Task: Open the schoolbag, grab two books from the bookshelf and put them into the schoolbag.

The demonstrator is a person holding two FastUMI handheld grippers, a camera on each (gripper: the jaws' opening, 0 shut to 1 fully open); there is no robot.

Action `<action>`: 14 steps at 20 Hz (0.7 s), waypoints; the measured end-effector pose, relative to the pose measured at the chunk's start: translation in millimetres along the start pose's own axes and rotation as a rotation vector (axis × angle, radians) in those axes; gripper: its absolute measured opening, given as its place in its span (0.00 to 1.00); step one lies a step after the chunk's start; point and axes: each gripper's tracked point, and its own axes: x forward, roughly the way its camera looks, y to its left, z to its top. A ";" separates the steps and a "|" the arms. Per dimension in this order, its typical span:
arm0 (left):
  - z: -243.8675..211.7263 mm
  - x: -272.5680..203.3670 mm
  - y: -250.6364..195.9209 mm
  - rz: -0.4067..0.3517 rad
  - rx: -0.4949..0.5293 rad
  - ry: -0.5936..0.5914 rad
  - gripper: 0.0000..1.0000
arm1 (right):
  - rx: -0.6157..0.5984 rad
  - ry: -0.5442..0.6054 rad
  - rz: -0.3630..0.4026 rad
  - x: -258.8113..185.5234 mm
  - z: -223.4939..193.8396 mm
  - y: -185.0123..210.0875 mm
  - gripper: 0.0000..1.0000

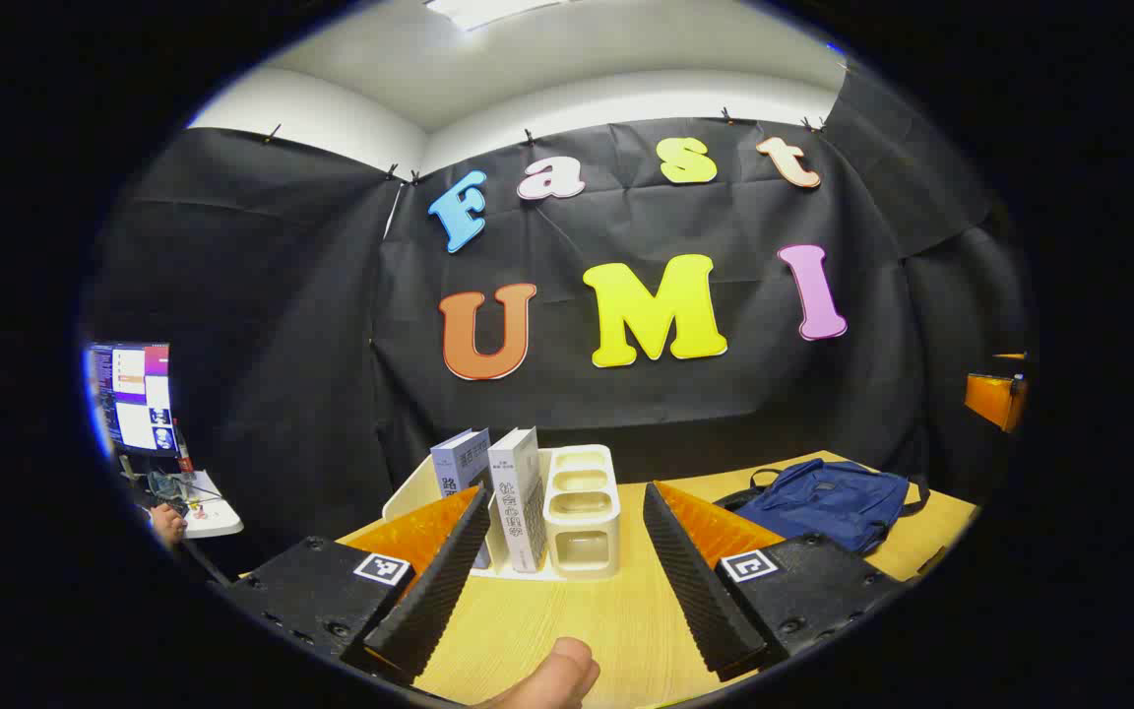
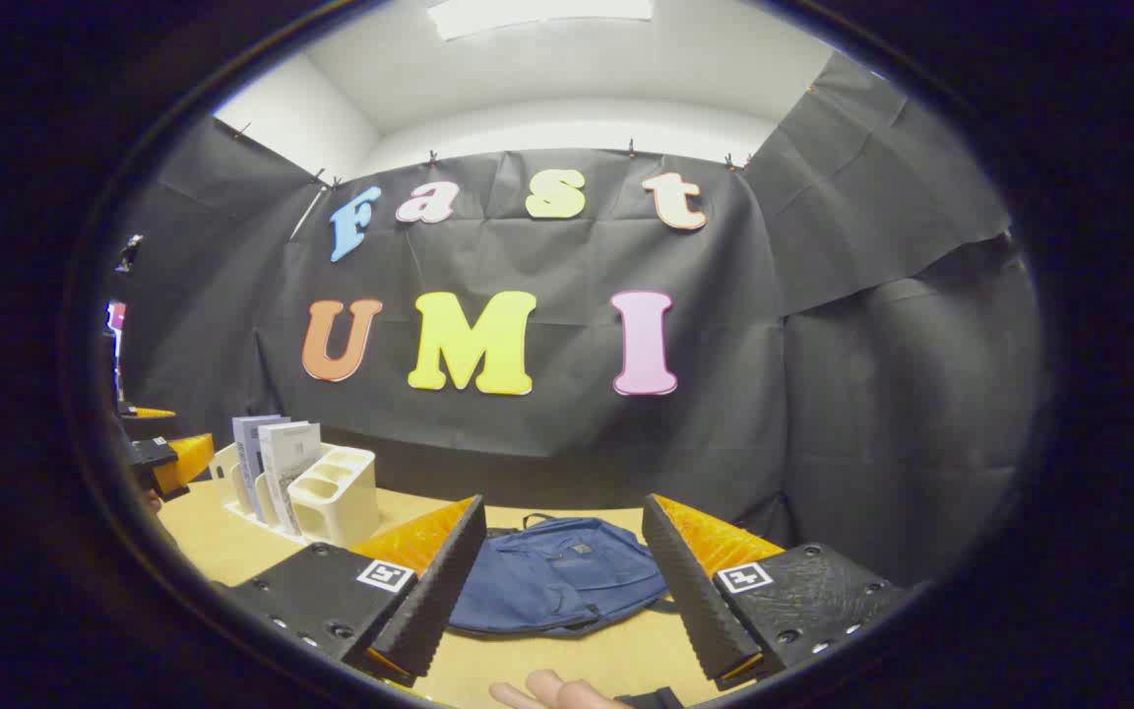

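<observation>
- Left gripper view: the left gripper [image 1: 562,571] is hovering with fingers apart and empty, facing the shelf [image 1: 582,512] on the table [image 1: 616,620]; two books [image 1: 493,487] are standing upright in it, and the bag [image 1: 828,502] is lying off to its right

- Right gripper view: the right gripper [image 2: 562,576] is hanging spread and empty, aiming at the bag [image 2: 557,576], which is looking zipped; opening seems the step in hand, so finding the zip pull is coming next

Cloth-walled recording booth [image 2: 872,394], monitor [image 1: 134,394]
</observation>
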 end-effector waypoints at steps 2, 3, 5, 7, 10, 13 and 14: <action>-1.0 -7.9 13.6 0.006 0.003 0.002 0.98 | -0.005 0.011 -0.030 -9.1 -1.0 1.9 0.97; -1.3 -10.6 20.8 0.011 0.009 0.000 0.98 | -0.008 0.016 -0.038 -12.6 -2.5 5.6 0.97; 1.9 -15.1 31.1 0.013 0.014 -0.008 0.98 | -0.031 0.034 -0.035 -17.5 -6.6 14.8 0.97; 4.9 -18.1 36.4 0.010 0.006 -0.022 0.98 | -0.034 0.047 -0.035 -19.7 -9.4 20.4 0.98; 0.5 -18.1 37.2 -0.015 0.004 -0.013 0.98 | -0.023 0.058 -0.036 -22.3 -11.7 27.5 0.98; -4.6 -16.5 36.3 -0.038 0.007 0.003 0.98 | -0.040 0.082 -0.046 -20.6 -20.7 30.2 0.98; -6.1 -16.4 36.9 -0.039 0.011 0.007 0.98 | -0.047 0.088 -0.047 -19.7 -22.5 31.5 0.98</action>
